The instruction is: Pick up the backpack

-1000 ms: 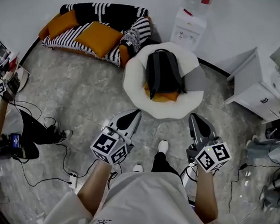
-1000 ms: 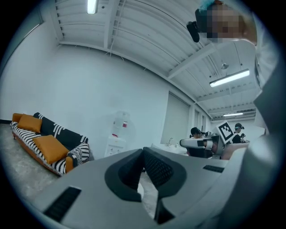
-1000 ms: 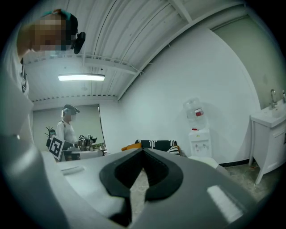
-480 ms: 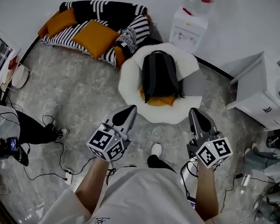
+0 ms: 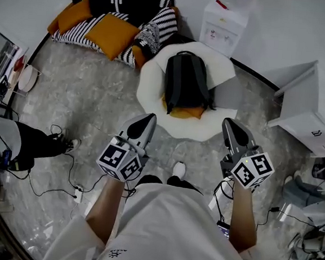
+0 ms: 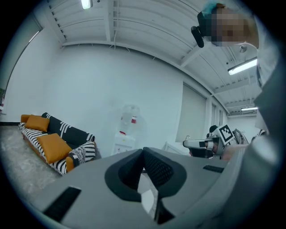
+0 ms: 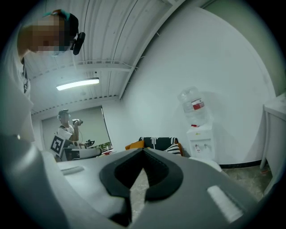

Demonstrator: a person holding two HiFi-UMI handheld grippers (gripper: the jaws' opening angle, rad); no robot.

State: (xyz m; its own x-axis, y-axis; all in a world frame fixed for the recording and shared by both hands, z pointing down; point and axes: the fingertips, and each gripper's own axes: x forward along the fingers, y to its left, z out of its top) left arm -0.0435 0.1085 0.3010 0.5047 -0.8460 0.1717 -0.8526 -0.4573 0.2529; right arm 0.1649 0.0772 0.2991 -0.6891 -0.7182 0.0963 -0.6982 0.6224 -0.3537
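A dark grey backpack (image 5: 186, 82) lies on a round white chair (image 5: 152, 95), with an orange cushion (image 5: 186, 112) under its near end. My left gripper (image 5: 147, 118) hovers just short of the chair's near left rim, jaws shut and holding nothing. My right gripper (image 5: 229, 124) hangs off the chair's near right rim, also shut and holding nothing. Both point towards the chair, apart from the backpack. In the left gripper view the shut jaws (image 6: 143, 152) fill the lower frame; the right gripper view shows its shut jaws (image 7: 142, 154) the same way.
A striped sofa (image 5: 124, 16) with orange cushions stands behind the chair to the left, a water dispenser (image 5: 225, 25) behind it, white cabinets (image 5: 317, 112) to the right. Cables (image 5: 39, 178) trail over the marble floor at the left, near a seated person (image 5: 14, 142).
Both grippers and I have moved forward towards the chair; the chair and backpack sit closer and the gripper tips now reach near its rim. Both stayed shut.
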